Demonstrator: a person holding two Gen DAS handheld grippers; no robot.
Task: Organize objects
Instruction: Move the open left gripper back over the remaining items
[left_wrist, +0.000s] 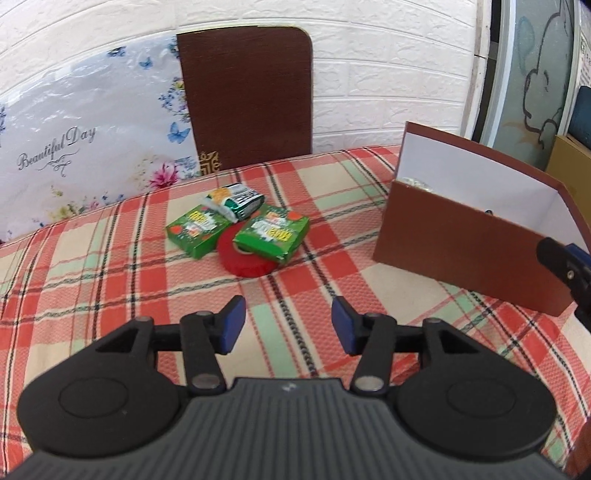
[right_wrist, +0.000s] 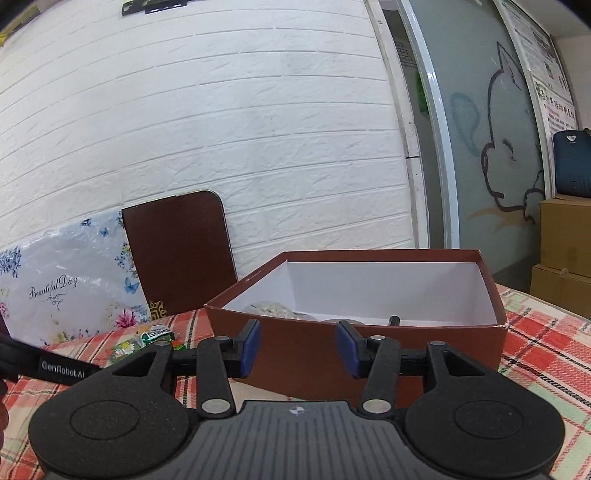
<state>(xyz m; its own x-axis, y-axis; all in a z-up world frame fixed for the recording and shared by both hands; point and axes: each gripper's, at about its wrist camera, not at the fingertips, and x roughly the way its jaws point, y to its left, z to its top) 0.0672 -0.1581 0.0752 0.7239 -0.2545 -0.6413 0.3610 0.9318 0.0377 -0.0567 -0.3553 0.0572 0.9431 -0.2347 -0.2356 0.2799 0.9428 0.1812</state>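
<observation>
In the left wrist view, two green boxes (left_wrist: 192, 228) (left_wrist: 272, 232), a red tape roll (left_wrist: 245, 258) and a crumpled green-white packet (left_wrist: 232, 201) lie together on the plaid cloth. The right green box leans on the tape roll. My left gripper (left_wrist: 288, 325) is open and empty, short of the pile. A brown box with white inside (left_wrist: 461, 251) stands to the right. In the right wrist view, my right gripper (right_wrist: 297, 347) is open and empty just before the brown box (right_wrist: 369, 343), which holds a pale item (right_wrist: 271, 309) and a small black object (right_wrist: 394, 319).
A dark brown board (left_wrist: 251, 99) and a floral "Beautiful Day" panel (left_wrist: 81, 147) lean on the white brick wall behind the table. Cardboard cartons (right_wrist: 565, 258) stand at the far right. The right gripper's tip (left_wrist: 565, 266) shows at the left view's right edge.
</observation>
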